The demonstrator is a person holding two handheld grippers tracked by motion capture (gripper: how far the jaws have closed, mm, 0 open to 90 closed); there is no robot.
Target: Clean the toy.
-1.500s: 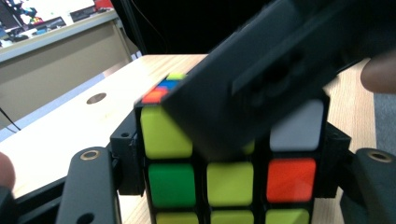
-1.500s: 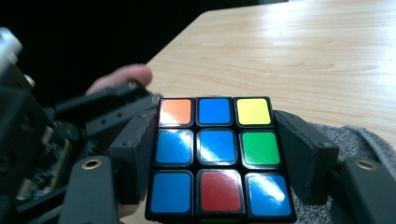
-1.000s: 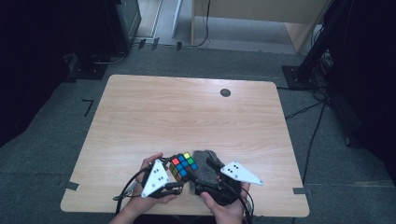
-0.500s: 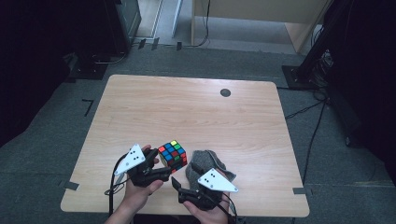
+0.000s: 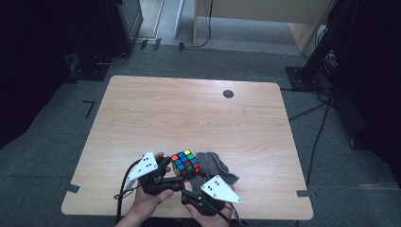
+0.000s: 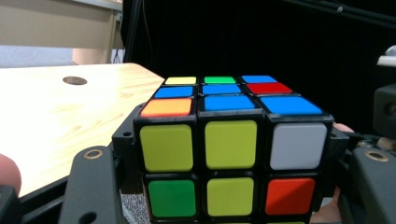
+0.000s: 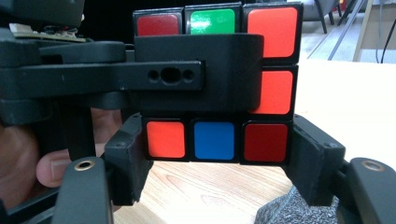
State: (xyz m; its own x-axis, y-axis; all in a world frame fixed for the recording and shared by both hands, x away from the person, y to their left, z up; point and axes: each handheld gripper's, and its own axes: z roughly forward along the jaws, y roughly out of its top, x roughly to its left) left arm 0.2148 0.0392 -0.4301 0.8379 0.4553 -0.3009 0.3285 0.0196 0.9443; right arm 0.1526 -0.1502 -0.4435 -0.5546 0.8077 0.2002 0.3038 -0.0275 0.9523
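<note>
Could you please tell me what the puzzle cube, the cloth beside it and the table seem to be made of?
Puzzle cube: apparently hard plastic, black frame with glossy coloured tiles that catch light. Cloth: soft grey fabric, possibly knit or felt, with a speckled, rumpled look. Table: light wood or wood-look laminate, matte, grain lines showing.

The cube (image 5: 185, 164) sits above the table's (image 5: 189, 113) near edge, a cloth (image 5: 215, 165) just right of it.

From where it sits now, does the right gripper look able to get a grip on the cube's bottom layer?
Probably yes. The right gripper already brackets the cube's bottom layer, its jaws having just been closing; the left gripper clamps the layers above, leaving that row free.
</note>
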